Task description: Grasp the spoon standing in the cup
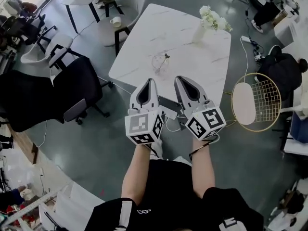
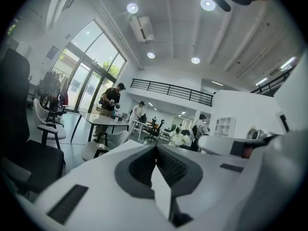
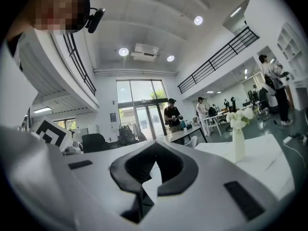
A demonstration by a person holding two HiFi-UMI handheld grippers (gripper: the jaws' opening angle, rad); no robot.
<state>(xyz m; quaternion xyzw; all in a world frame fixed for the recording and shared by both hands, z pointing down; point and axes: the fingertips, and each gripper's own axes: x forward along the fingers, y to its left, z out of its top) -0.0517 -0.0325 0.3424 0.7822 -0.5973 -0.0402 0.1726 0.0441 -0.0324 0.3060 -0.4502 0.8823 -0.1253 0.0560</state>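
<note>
Setting: large open room, grey floor, high ceiling with round lights, people at far desks. White marble table sits ahead of the operator, flanked by a black office chair on the left and a gold wire chair on the right. Both tools are held side by side over the near edge of the table, close to the body. Left gripper: its own view shows the jaws pressed together at the tips with nothing between them. Right gripper: same condition, tips meeting, only the moulded hollow behind them showing, no object caught. A white vase with flowers stands toward the far right of the tabletop and also appears in the right gripper view. Task object: a clear glass cup stands upright near the middle of the table, ahead of both tools and well apart from them. The spoon stands in it, handle leaning up and to the right above the rim. Neither gripper view shows the cup, since both cameras look out over the room rather than down at it. Progress, as judged: nothing done so far. Remaining: choose a tool, spread its jaws, bring it down over the handle above the rim, close on it. Risk: the light glass could tip if nudged.
</note>
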